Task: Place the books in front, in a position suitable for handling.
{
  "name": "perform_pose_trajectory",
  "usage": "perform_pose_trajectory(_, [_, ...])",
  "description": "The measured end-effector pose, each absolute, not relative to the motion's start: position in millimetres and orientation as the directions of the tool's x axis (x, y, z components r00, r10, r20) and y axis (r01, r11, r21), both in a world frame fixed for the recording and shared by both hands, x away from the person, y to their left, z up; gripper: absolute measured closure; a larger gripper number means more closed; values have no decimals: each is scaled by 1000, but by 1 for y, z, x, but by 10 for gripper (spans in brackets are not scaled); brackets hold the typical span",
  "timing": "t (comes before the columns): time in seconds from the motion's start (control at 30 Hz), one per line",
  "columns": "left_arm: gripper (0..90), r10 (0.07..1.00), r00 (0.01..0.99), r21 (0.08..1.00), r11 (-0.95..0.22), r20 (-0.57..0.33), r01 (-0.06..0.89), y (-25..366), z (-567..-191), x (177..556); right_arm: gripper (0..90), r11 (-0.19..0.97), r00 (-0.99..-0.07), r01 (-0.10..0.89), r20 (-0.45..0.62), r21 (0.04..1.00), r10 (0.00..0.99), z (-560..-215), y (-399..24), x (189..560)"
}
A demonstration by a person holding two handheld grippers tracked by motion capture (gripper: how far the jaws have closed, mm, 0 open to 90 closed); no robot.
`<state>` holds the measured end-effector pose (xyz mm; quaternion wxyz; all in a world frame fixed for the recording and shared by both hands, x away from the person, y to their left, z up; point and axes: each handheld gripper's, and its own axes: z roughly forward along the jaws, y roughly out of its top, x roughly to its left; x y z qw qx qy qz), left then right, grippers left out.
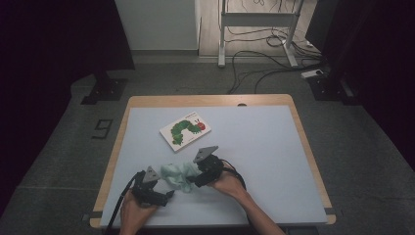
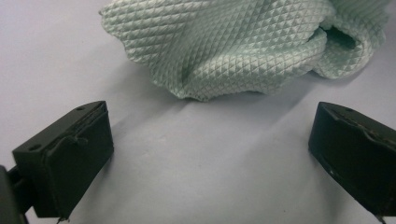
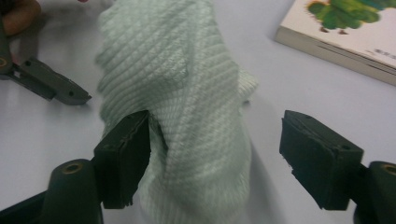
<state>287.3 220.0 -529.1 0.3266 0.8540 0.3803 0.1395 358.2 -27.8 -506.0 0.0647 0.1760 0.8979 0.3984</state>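
- The cloth, pale green and waffle-textured, sits crumpled on the table, bunched between the two grippers.
- Right gripper: jaws spread, and a raised fold of cloth runs up between them. It lies against the left-hand jaw in that gripper's view, while the right-hand jaw stands clear of it with bare table in the gap. No pinch yet, as far as I can see.
- Left gripper: jaws wide apart, nothing between them but table. The cloth's nearest edge lies just ahead of the jaw tips, not touching.
- In the high view both hands are low at the near edge, right gripper nosed into the heap, left gripper just short of it.
- My read: this is the grasping step, the right side lining up on a fold.
- Next move calls for the right jaws to close fully on that fold, and the left to ease forward onto the near edge before anything gets lifted or spread.
- Further out, beyond the right jaw, a book lies flat, well clear.
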Motion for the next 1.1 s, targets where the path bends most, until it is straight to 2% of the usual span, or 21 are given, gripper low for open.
perform_pose_trajectory(0.1, [0,741,672,663,-498,-9,558,220,-529,287,280,638,-934,255,16,727,356,-510,-20,359])
perform_pose_trajectory(0.23, [0,741,671,664,-498,-9,559,220,-529,287,376,648,-941,247,19,720,337,-516,-12,359])
perform_pose_trajectory(0.37, [0,741,671,664,-498,-9,558,220,-529,287,516,654,-943,252,30,713,331,-519,-7,359])
perform_pose_trajectory(0.47, [0,741,671,664,-498,-9,558,220,-529,287,674,652,-948,254,52,714,313,-519,-7,356])
perform_pose_trajectory(0.53, [0,741,672,663,-498,-9,558,220,-529,287,742,653,-948,256,51,713,315,-517,-6,353])
perform_pose_trajectory(0.83, [0,741,671,664,-498,-7,558,220,-529,287,751,626,-944,262,60,734,325,-507,-19,351])
perform_pose_trajectory(1.1, [0,741,671,663,-498,-8,558,220,-529,287,758,588,-925,287,60,757,375,-493,-44,354])
